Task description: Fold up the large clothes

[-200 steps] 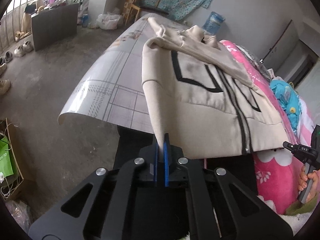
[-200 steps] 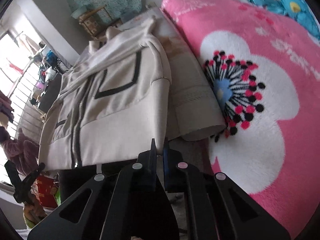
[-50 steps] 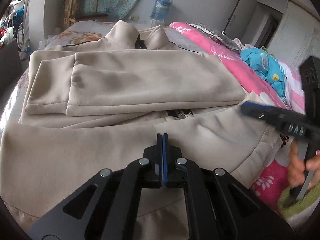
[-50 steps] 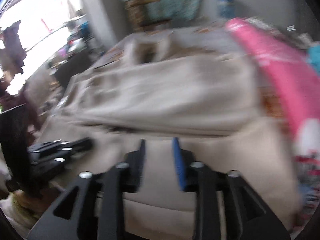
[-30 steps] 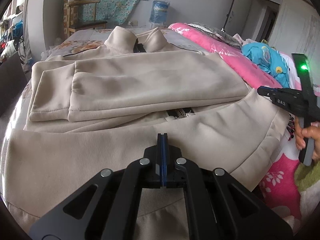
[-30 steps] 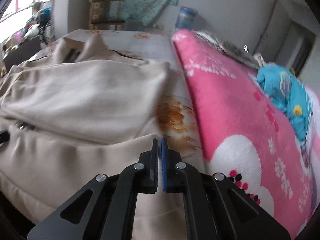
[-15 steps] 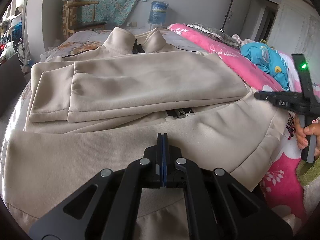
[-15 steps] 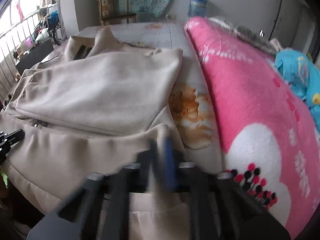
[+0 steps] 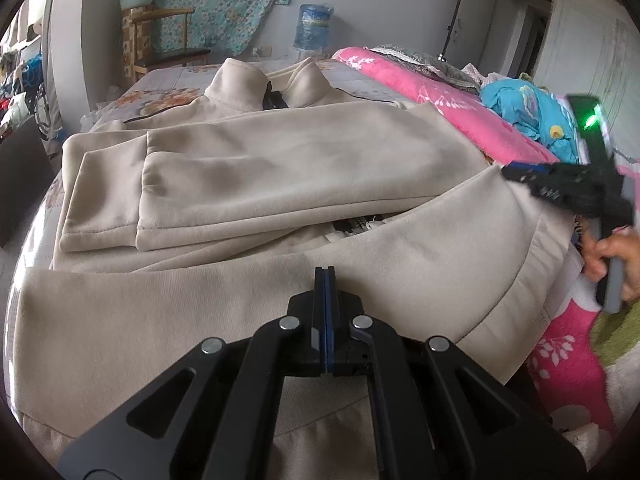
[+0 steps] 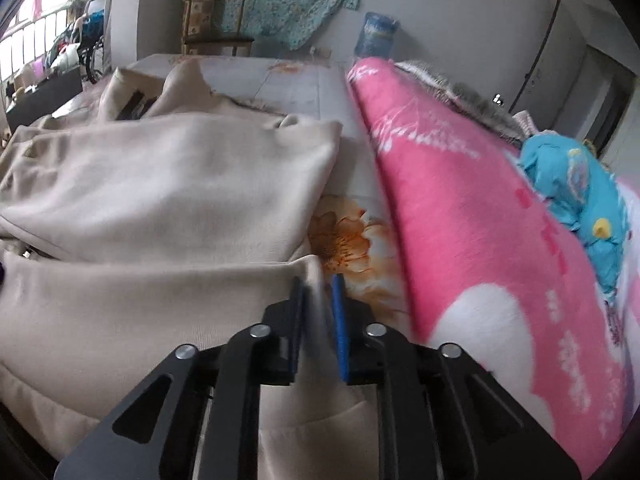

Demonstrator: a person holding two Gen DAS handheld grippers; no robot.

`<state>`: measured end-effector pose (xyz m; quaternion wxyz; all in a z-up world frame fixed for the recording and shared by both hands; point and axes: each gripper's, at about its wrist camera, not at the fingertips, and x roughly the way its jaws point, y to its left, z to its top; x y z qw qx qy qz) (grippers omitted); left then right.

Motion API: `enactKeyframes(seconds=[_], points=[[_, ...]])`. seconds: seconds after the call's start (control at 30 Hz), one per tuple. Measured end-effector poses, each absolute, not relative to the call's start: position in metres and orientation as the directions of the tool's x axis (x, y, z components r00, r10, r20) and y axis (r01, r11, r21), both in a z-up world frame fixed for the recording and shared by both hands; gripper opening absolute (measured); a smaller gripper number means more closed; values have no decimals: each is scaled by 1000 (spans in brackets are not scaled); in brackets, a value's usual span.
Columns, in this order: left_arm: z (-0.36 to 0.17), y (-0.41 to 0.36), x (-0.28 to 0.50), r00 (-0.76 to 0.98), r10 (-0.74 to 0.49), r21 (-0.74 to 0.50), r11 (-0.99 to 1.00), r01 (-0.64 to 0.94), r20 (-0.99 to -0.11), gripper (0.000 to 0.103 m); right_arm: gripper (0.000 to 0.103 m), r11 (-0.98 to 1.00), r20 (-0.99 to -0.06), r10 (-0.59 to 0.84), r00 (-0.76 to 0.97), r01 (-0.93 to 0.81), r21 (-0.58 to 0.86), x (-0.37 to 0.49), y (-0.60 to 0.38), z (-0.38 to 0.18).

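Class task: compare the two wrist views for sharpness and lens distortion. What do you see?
Left wrist view: mostly sharp on the beige zip-up fleece jacket, though the right tool is motion-smeared. Right wrist view: soft throughout, its tool smeared. Both: fisheye bending, dark rounded corners.

Soft daylight, fisheye warp, motion blur

Motion blur smears the right gripper (image 9: 520,172) in the left wrist view. The beige jacket (image 10: 160,320) runs off the lower frame edge; the zipper (image 9: 360,224) lies mostly hidden beneath folded sleeves.
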<state>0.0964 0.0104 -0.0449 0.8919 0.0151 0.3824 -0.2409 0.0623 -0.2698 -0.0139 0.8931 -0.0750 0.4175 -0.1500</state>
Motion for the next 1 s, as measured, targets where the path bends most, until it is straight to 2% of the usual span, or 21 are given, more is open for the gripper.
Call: enactKeyframes(seconds=[0.07,0.13,0.23,0.33,0.47,0.63,0.73,0.8,0.83,0.93,1.0], points=[[-45,11,96,593,-420,-158,882,443,-687,2,30,946,-712,-324,623,219,-238,48,-268,7],[-45,12,96,591,-424,-163,881,444,-686,2,31,963,-708,-269,653,191,-189,34,-260,22],[-45,13,97,590,-427,-166,880,444,-685,2,31,1000,-743,-3,669,1,-3,12,-226,26],[-46,12,97,590,-425,-165,881,443,-686,2,31,985,-773,159,614,-146,87,7,-192,6],[-46,13,97,591,-427,-166,881,444,-685,2,31,981,-833,161,530,-179,76,18,-167,-43],[-33,15,93,597,-391,-131,893,431,-700,2,33,988,-825,114,553,-152,35,17,-162,-27],[-10,29,76,596,-469,-187,861,473,-652,5,33,974,-796,181,578,-216,64,5,-152,-9],[-5,35,65,536,-541,-258,818,514,-648,14,34,962,-787,224,575,-260,84,-2,-142,-9],[-8,36,61,511,-553,-276,809,520,-659,15,35,955,-786,234,573,-285,77,-4,-134,-14],[-34,32,54,469,-496,-253,835,489,-731,16,37,955,-812,215,542,-289,59,1,-122,-37],[-35,32,50,493,-492,-241,839,487,-718,16,37,960,-813,204,545,-276,56,3,-121,-42]])
